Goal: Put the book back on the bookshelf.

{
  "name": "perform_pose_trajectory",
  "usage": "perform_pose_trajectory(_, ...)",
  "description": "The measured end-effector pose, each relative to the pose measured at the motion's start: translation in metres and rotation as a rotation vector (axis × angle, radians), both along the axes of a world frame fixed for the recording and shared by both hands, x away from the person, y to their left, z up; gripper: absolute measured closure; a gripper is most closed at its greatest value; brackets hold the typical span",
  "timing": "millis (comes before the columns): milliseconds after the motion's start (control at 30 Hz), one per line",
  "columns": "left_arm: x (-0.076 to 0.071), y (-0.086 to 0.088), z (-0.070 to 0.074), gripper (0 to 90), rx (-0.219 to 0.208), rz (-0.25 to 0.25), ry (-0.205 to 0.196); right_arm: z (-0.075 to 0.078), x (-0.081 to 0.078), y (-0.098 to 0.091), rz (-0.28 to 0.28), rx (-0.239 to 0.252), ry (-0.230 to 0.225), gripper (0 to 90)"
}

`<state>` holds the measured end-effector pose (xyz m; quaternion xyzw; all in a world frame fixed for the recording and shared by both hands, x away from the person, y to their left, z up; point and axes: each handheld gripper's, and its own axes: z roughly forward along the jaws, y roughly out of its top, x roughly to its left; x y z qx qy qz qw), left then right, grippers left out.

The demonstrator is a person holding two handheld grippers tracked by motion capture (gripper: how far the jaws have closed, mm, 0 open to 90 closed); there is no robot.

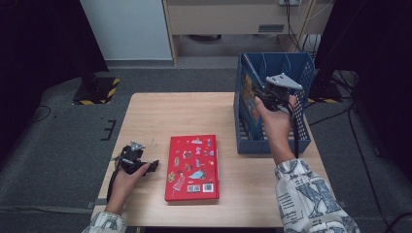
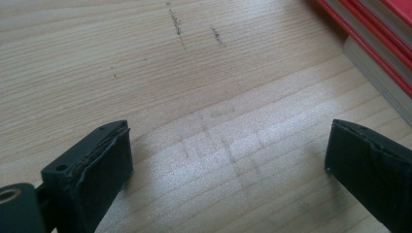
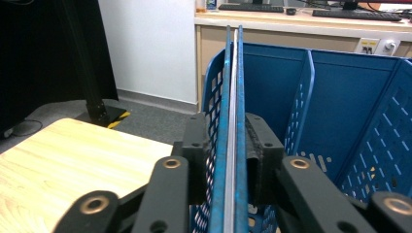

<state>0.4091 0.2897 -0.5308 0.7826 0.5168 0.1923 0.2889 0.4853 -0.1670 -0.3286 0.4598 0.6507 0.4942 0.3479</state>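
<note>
Showing pale wood grain with faint pencil marks on the matt table (image 1: 145, 116). Gleaming glossy on the red book (image 1: 192, 167) cover, paper page edges beneath. Looking like perforated blue plastic, smooth, on the file box (image 1: 301, 68). Wearing rough, worn black rubber on the left gripper (image 2: 228, 160) pads.

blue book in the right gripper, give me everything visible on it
The blue book is thin and hardback-looking, with blue covers and a pale strip of page edges between them in the right gripper view. It stands upright on edge, clamped by the right gripper, one black jaw pressed on each cover. It sits inside the blue perforated file box, against its left wall, at the table's right side. In the high view its cover shows orange and yellow artwork, too small to read.
</note>
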Motion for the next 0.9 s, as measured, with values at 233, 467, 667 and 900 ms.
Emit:
perform_pose_trajectory(233, 0.0001, -0.0001, -0.0001, 2.6, 0.000, -0.001, -0.001, 0.0005, 0.0001, 0.0001, -0.032, 0.001, -0.001, 81.6)
perform_pose_trajectory(467, 0.0002, -0.0001, -0.0001, 2.6, 0.000, -0.002, -0.001, -0.0020, 0.0009, -0.0005, -0.058, 0.008, -0.037, 82.6)
perform_pose_trajectory(667, 0.0002, -0.0001, 0.0000, 2.6, 0.000, -0.002, -0.001, -0.0017, 0.0039, 0.0043, -0.079, 0.013, -0.070, 82.8)
perform_pose_trajectory(900, 0.0003, 0.0000, -0.0001, 2.7, 0.000, -0.003, -0.001, -0.0032, 0.0096, 0.0069, -0.095, 0.028, -0.108, 82.8)
